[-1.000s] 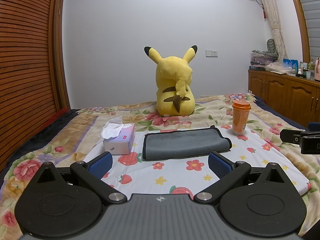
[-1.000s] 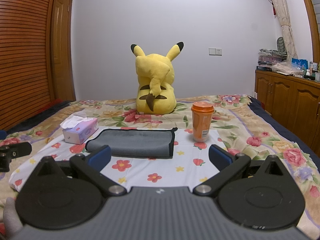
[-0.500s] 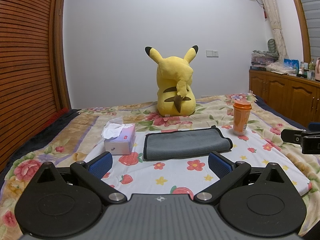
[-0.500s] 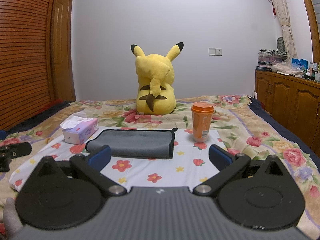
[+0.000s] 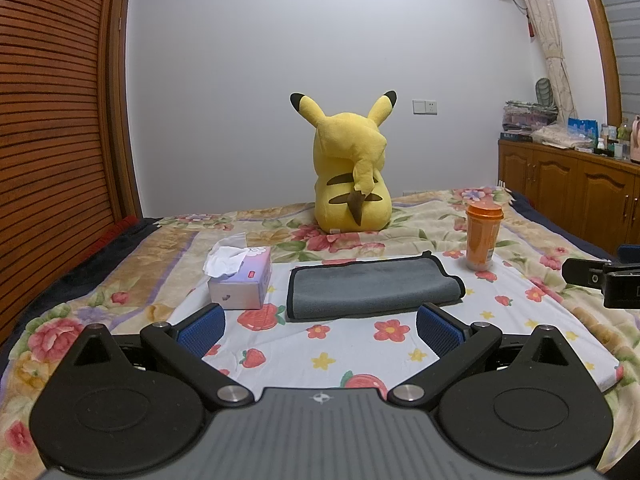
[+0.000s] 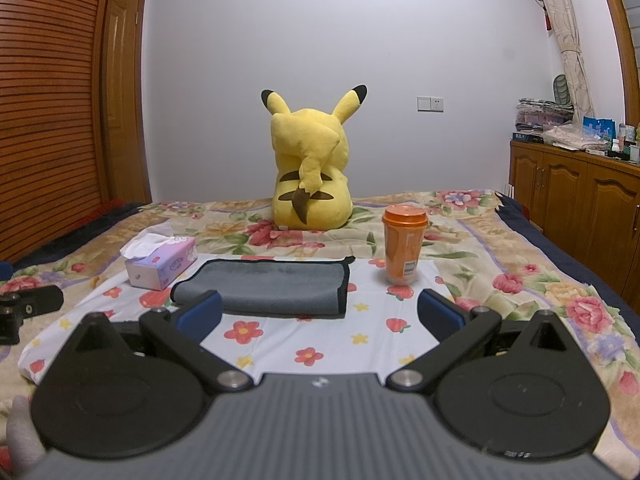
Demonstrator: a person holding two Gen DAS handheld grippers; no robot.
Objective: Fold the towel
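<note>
A grey towel (image 5: 372, 288) with a dark hem lies folded flat on a white flowered cloth (image 5: 360, 344) on the bed. It also shows in the right wrist view (image 6: 268, 286). My left gripper (image 5: 318, 330) is open and empty, held above the cloth a short way in front of the towel. My right gripper (image 6: 318, 312) is open and empty, also in front of the towel and apart from it. Part of the right gripper shows at the right edge of the left wrist view (image 5: 600, 280).
A tissue box (image 5: 240, 276) stands left of the towel and an orange cup (image 5: 482, 236) right of it. A yellow plush toy (image 5: 350, 172) sits behind. Wooden cabinets (image 5: 568, 188) run along the right, a slatted wooden wall (image 5: 48, 140) on the left.
The left wrist view has shifted very slightly; the towel and both grippers stay as they were.
</note>
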